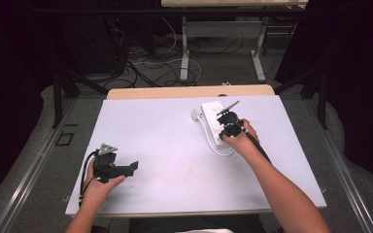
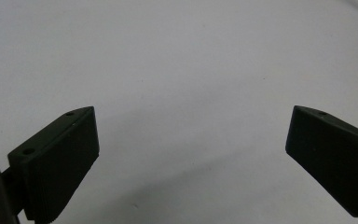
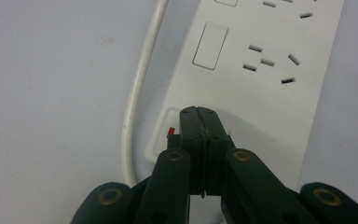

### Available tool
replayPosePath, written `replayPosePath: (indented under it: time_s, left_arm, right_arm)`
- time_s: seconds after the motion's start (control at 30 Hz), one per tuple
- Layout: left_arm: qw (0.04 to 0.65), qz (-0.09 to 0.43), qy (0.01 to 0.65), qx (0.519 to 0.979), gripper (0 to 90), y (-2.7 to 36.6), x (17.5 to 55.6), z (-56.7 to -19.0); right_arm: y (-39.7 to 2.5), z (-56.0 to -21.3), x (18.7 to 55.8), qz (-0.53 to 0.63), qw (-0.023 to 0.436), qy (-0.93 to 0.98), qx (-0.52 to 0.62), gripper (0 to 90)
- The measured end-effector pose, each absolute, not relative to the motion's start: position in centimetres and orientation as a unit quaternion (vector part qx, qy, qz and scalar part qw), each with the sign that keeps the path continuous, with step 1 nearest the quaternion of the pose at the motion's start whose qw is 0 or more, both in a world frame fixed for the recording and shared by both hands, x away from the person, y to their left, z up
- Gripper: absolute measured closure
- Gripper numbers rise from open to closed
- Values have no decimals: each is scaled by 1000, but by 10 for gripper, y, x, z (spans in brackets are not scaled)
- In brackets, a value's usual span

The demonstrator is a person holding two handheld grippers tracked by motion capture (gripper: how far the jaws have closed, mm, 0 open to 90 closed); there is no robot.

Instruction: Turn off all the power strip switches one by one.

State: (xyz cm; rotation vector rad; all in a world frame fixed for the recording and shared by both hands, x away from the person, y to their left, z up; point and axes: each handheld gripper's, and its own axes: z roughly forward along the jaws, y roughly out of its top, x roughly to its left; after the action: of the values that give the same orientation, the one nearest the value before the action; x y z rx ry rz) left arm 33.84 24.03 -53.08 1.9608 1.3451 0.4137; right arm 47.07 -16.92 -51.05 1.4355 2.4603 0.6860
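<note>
A white power strip (image 1: 212,120) lies on the white table (image 1: 165,141) right of centre, and its white cable (image 1: 219,150) loops toward the near side. My right gripper (image 1: 227,127) is over the strip's near end. In the right gripper view the strip (image 3: 261,84) shows sockets and a rocker switch (image 3: 209,45). There my right gripper (image 3: 199,113) is shut with nothing between the jaws, its tips resting on a small switch with a red mark (image 3: 170,133). My left gripper (image 1: 133,166) sits near the front left, open (image 2: 191,140) over bare table.
The strip's plug (image 1: 196,114) lies beside its far left corner. A wooden edge (image 1: 189,91) runs along the table's far side. Beyond it are desk legs (image 1: 185,53) and tangled floor cables (image 1: 145,65).
</note>
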Motion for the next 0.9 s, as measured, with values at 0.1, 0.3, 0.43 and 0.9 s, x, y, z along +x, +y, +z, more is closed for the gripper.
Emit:
replayPosePath:
  time_s: [0.1,0.3,0.43,0.9]
  left_arm:
    - [358,163,522,757,28,240,338,-531]
    - [354,159,521,760,28,240,338,-531]
    - [354,159,521,760,28,240,338,-531]
    - [355,163,520,759,27,239,339,-532]
  right_arm:
    - [-170,-510,471,222,107,838,487,900]
    - [-168,-510,469,218,113,837,489,900]
    - [-169,-512,469,224,112,838,485,900]
    - [-171,-515,466,240,113,835,482,900]
